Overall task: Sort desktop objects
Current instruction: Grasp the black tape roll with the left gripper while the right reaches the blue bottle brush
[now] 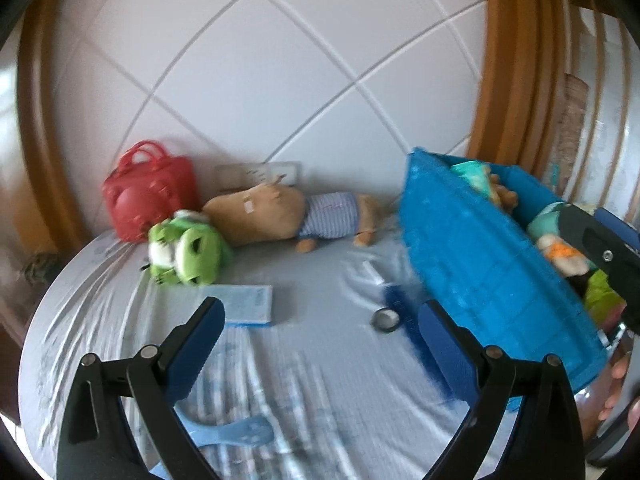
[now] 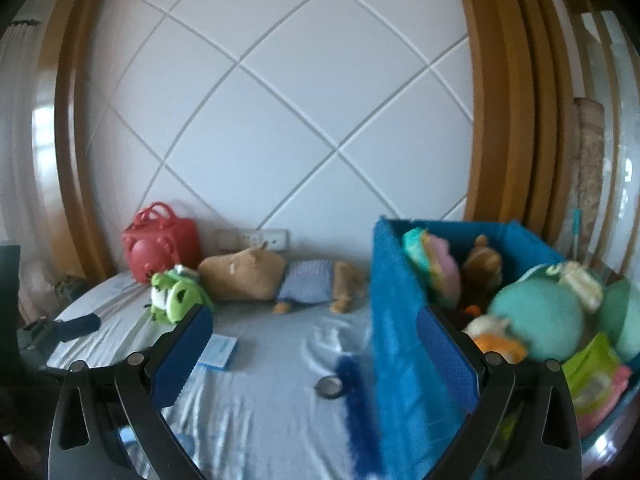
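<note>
Your left tool (image 1: 320, 344) and right tool (image 2: 314, 348) gape wide, empty — above the bed (image 1: 304, 380); frog (image 1: 186, 254), tape (image 1: 386, 319) and booklet (image 1: 248, 304) lie left of the blue bin (image 2: 404, 320).

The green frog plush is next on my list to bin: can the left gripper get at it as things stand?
Probably yes. The left gripper is open and empty, and the green frog plush lies ahead on the sheet with nothing between them.
</note>
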Action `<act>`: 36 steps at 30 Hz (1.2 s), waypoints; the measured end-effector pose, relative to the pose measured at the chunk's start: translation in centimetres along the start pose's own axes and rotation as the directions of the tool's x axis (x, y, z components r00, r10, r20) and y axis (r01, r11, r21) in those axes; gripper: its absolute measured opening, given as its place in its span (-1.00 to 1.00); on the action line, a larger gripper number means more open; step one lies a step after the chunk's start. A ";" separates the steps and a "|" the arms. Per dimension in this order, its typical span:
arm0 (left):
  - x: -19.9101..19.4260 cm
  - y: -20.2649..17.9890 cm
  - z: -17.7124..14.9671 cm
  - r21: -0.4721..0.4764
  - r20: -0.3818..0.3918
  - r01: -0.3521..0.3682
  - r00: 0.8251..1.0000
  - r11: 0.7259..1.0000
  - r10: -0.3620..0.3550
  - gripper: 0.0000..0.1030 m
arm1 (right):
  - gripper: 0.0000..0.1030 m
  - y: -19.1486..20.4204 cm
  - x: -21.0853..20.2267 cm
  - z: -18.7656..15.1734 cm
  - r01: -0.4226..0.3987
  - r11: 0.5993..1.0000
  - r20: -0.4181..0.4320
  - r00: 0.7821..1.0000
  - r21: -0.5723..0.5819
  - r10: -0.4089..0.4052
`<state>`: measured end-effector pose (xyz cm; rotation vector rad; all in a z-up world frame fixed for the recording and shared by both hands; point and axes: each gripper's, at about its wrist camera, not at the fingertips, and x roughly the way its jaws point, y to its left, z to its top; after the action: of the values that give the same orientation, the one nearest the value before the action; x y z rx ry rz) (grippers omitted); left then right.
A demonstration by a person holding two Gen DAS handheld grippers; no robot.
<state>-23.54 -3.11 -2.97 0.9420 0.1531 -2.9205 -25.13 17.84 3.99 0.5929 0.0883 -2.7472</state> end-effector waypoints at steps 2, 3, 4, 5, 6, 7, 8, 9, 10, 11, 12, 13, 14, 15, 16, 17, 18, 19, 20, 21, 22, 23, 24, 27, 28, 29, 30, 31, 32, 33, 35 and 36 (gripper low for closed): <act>0.3 2.4 -0.5 -0.027 -0.019 -0.029 0.999 0.999 0.028 0.92 | 1.00 1.1 0.8 -0.5 -0.005 1.000 -0.023 1.000 0.000 0.005; 0.5 3.8 -0.8 -0.047 -0.031 -0.046 0.999 0.998 0.044 0.92 | 1.00 1.3 1.1 -0.6 -0.005 1.000 -0.033 0.999 0.001 0.005; 0.7 4.8 -1.1 -0.060 -0.038 -0.058 0.998 0.996 0.056 0.92 | 1.00 1.7 1.7 -0.8 -0.011 1.000 -0.045 0.999 0.001 0.011; 0.8 5.8 -1.3 -0.076 -0.044 -0.072 0.997 0.995 0.068 0.92 | 1.00 2.1 2.2 -0.9 -0.016 1.000 -0.053 0.998 -0.002 0.016; 1.1 6.9 -1.6 -0.094 -0.052 -0.087 0.995 0.992 0.083 0.92 | 1.00 2.5 2.8 -0.9 -0.019 1.000 -0.062 0.998 -0.007 0.019; 1.3 7.8 -1.8 -0.107 -0.059 -0.101 0.994 0.989 0.095 0.92 | 1.00 2.9 3.4 -1.1 -0.028 1.000 -0.069 0.997 -0.008 0.027; 1.5 8.6 -2.1 -0.120 -0.067 -0.117 0.992 0.986 0.109 0.92 | 1.00 3.2 3.9 -1.2 -0.040 0.999 -0.075 0.996 -0.008 0.040; 1.8 9.4 -2.3 -0.132 -0.077 -0.134 0.989 0.982 0.124 0.92 | 1.00 3.5 4.5 -1.3 -0.049 0.999 -0.082 0.995 -0.009 0.049; 2.1 10.0 -2.5 -0.138 -0.085 -0.149 0.987 0.979 0.138 0.92 | 1.00 3.8 5.6 -1.3 -0.059 0.998 -0.092 0.994 -0.008 0.058; 2.5 10.5 -2.6 -0.142 -0.094 -0.165 0.984 0.976 0.153 0.92 | 1.00 4.0 6.2 -1.4 -0.069 0.998 -0.097 0.993 -0.006 0.068; 3.0 11.0 -2.7 -0.143 -0.109 -0.186 0.979 0.972 0.171 0.92 | 1.00 4.1 7.1 -1.5 -0.084 0.997 -0.105 0.991 -0.003 0.083; 3.5 11.2 -2.8 -0.142 -0.118 -0.200 0.976 0.969 0.184 0.92 | 1.00 4.3 8.1 -1.7 -0.099 0.995 -0.116 0.988 0.003 0.099; 3.8 11.5 -2.9 -0.143 -0.126 -0.217 0.972 0.966 0.200 0.92 | 1.00 4.3 9.2 -2.0 -0.114 0.993 -0.128 0.985 0.010 0.114; 4.4 11.9 -3.0 -0.151 -0.137 -0.236 0.967 0.960 0.216 0.92 | 1.00 4.5 10.2 -2.3 -0.127 0.992 -0.141 0.982 0.015 0.128; 4.9 12.2 -3.1 -0.157 -0.146 -0.243 0.964 0.957 0.221 0.92 | 1.00 4.6 11.4 -2.8 -0.145 0.989 -0.163 0.976 0.015 0.146; 5.3 12.4 -3.3 -0.160 -0.154 -0.250 0.962 0.955 0.226 0.92 | 1.00 4.7 12.4 -3.2 -0.151 0.988 -0.179 0.972 0.014 0.151; 5.9 12.7 -3.6 -0.159 -0.167 -0.264 0.957 0.951 0.238 0.92 | 1.00 4.8 13.1 -3.5 -0.150 0.989 -0.190 0.970 0.016 0.151; 6.4 13.0 -3.8 -0.159 -0.180 -0.272 0.953 0.949 0.243 0.92 | 1.00 4.8 14.2 -4.1 -0.152 0.988 -0.208 0.966 0.028 0.155; 6.9 13.4 -4.0 -0.161 -0.194 -0.276 0.950 0.947 0.244 0.92 | 1.00 4.9 15.0 -4.4 -0.153 0.988 -0.224 0.962 0.038 0.157; 7.4 13.9 -4.1 -0.164 -0.209 -0.281 0.947 0.946 0.245 0.92 | 1.00 5.0 15.8 -4.7 -0.151 0.988 -0.242 0.957 0.044 0.157; 7.8 14.3 -4.2 -0.165 -0.218 -0.285 0.944 0.944 0.247 0.92 | 1.00 5.4 16.7 -5.0 -0.150 0.988 -0.259 0.953 0.039 0.155; 8.2 14.7 -4.2 -0.166 -0.225 -0.286 0.943 0.944 0.246 0.92 | 1.00 5.7 17.1 -5.1 -0.141 0.989 -0.259 0.955 0.034 0.145; 8.8 15.3 -4.1 -0.166 -0.231 -0.282 0.943 0.945 0.241 0.92 | 1.00 5.9 17.5 -5.1 -0.133 0.991 -0.261 0.956 0.029 0.136; 10.8 16.6 -3.6 -0.151 -0.243 -0.257 0.946 0.955 0.216 0.92 | 1.00 6.4 18.3 -5.0 -0.100 0.994 -0.257 0.960 0.044 0.108; 11.5 16.9 -3.4 -0.139 -0.245 -0.240 0.948 0.961 0.201 0.92 | 1.00 6.6 18.7 -5.3 -0.074 0.996 -0.263 0.961 0.052 0.085; 12.3 17.0 -3.2 -0.124 -0.251 -0.224 0.950 0.967 0.188 0.92 | 1.00 6.6 18.9 -5.6 -0.052 0.997 -0.268 0.961 0.059 0.066; 13.4 17.3 -3.0 -0.108 -0.261 -0.205 0.950 0.973 0.172 0.92 | 1.00 6.7 19.1 -6.0 -0.031 0.997 -0.277 0.960 0.069 0.049; 14.1 17.3 -2.9 -0.097 -0.268 -0.190 0.950 0.977 0.158 0.92 | 1.00 6.6 19.7 -6.5 -0.003 0.996 -0.296 0.955 0.087 0.029; 15.1 17.4 -2.9 -0.077 -0.275 -0.163 0.952 0.984 0.136 0.92 | 1.00 6.3 20.5 -7.4 0.032 0.993 -0.322 0.947 0.117 0.008; 15.9 17.1 -2.8 -0.060 -0.278 -0.143 0.953 0.988 0.121 0.92 | 1.00 6.0 21.0 -8.0 0.051 0.989 -0.333 0.943 0.141 -0.001; 17.7 16.6 -2.9 -0.025 -0.288 -0.104 0.953 0.994 0.092 0.92 | 1.00 5.2 21.6 -10.1 0.114 0.974 -0.348 0.937 0.194 -0.041; 18.8 16.1 -3.0 -0.007 -0.296 -0.081 0.952 0.997 0.076 0.92 | 1.00 4.8 21.7 -11.0 0.141 0.967 -0.356 0.933 0.212 -0.058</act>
<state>-35.48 -19.38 -17.64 1.3447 0.1549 -2.6848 -37.95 8.13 -14.90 1.1680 -0.1308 -2.7375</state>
